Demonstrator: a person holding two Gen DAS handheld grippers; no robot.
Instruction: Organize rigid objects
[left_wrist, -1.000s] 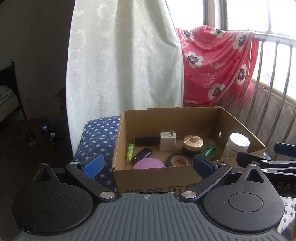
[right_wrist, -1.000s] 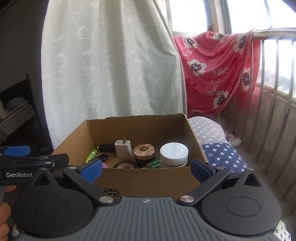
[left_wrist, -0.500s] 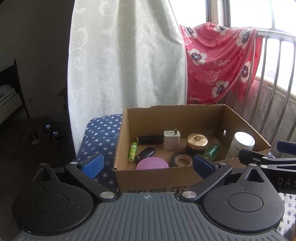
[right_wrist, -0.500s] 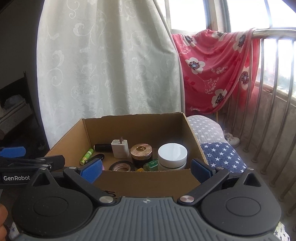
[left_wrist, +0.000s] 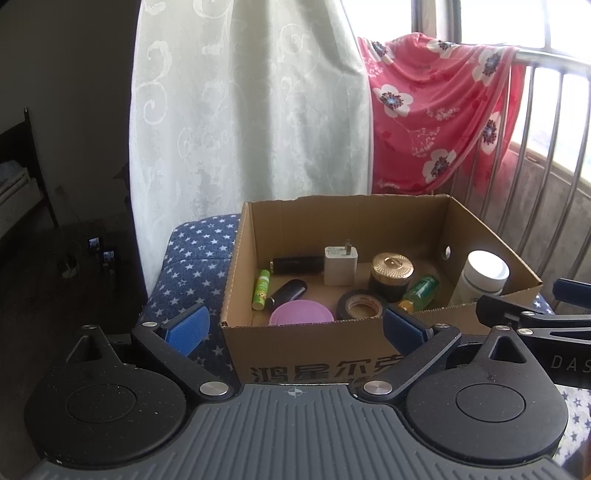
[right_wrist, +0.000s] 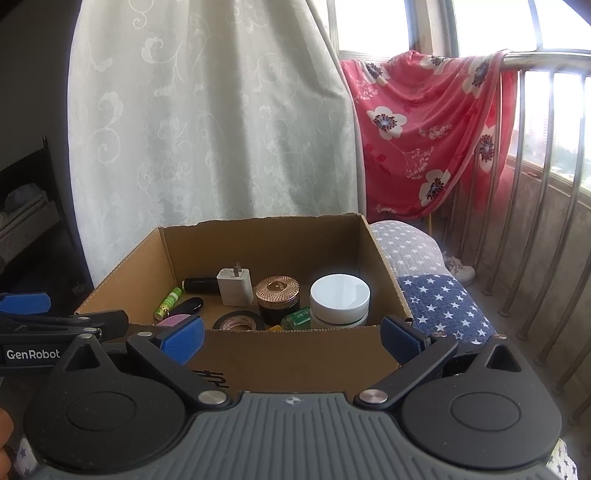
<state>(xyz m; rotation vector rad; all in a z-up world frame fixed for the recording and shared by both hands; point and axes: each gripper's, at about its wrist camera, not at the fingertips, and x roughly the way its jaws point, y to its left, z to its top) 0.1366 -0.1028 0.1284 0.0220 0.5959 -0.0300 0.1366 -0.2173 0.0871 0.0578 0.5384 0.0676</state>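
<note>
**Everything boxed, both hands free**

Your left gripper (left_wrist: 294, 325) and right gripper (right_wrist: 291, 338) hung wide apart, holding nothing. Just ahead of both sat the cardboard box (left_wrist: 295, 356), already containing the charger (left_wrist: 340, 266), tape roll (left_wrist: 362, 304), gold-lidded jar (left_wrist: 391, 271), white jar (right_wrist: 340, 299) and pink lid (left_wrist: 301, 313). You looked about finished; nothing lay loose outside.
</note>
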